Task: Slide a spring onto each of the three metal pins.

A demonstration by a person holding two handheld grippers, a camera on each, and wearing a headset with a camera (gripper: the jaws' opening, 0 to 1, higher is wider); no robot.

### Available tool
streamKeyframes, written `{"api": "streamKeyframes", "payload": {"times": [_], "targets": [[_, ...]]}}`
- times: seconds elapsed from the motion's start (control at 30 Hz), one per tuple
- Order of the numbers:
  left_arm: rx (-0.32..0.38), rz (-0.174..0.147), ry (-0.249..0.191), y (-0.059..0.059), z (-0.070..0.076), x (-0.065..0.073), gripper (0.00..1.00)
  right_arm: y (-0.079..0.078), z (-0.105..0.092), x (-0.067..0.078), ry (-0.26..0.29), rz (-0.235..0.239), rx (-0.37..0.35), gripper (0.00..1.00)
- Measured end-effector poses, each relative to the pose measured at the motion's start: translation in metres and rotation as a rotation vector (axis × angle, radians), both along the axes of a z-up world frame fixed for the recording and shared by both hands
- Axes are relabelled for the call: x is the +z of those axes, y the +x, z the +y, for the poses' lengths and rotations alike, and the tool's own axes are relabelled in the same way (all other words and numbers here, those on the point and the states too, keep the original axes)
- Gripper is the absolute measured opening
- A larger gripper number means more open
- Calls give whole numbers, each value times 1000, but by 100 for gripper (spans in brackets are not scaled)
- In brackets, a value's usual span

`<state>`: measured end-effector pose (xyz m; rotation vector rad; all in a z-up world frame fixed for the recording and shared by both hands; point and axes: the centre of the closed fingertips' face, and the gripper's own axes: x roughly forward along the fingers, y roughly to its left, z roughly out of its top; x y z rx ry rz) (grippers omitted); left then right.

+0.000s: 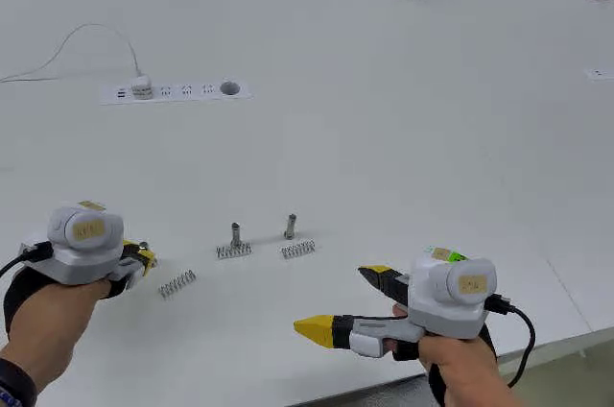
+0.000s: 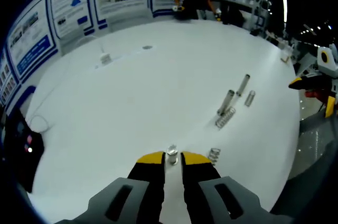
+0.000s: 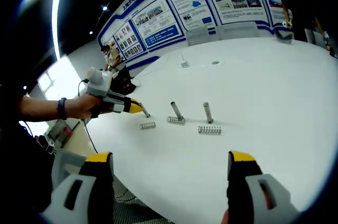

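Metal pin (image 2: 171,152) upright between tight jaws of left hand-held gripper (image 2: 171,159); right hand-held gripper (image 3: 170,156) agape, empty.

Head view: high, behind both claws, facing forward and down over the desk (image 1: 403,90). Left claw (image 1: 149,255) and right claw (image 1: 338,301) sit low in frame, near. Pins (image 1: 236,232) and springs (image 1: 298,250) lie between them, a little farther off, with the power strip (image 1: 173,91) beyond.

Left gripper view: low over the desk, looking along its own jaws toward the poster wall (image 2: 68,7). One pin (image 2: 171,153) is pinched at the jaw tips, very near the lens. Two pins stand to the right at mid-distance.

Right gripper view: low, by the desk's near edge, facing across to the same posters. Its own jaws are spread at the bottom, pins and springs centre.

Shared: all three views take in pins, springs and power strip. Each gripper view catches the other claw.
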<state>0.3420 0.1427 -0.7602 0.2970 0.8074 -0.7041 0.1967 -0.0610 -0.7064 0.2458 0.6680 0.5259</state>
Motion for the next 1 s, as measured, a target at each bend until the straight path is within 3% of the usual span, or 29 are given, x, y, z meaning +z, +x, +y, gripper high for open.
{"api": "streamKeyframes", "payload": {"times": [0.2,0.27,1.0], "targets": [[11,-1,-27,4,-4,0,11,-2,-1,-1,-3,4,-2,91],[1,-8,-12,4,-4,-1,9,-3,-2,-2,-2,5,-4,91],[-16,-26,-31,8,-20,1,8,-6,-7,-3,-3,10,-18,91]]}}
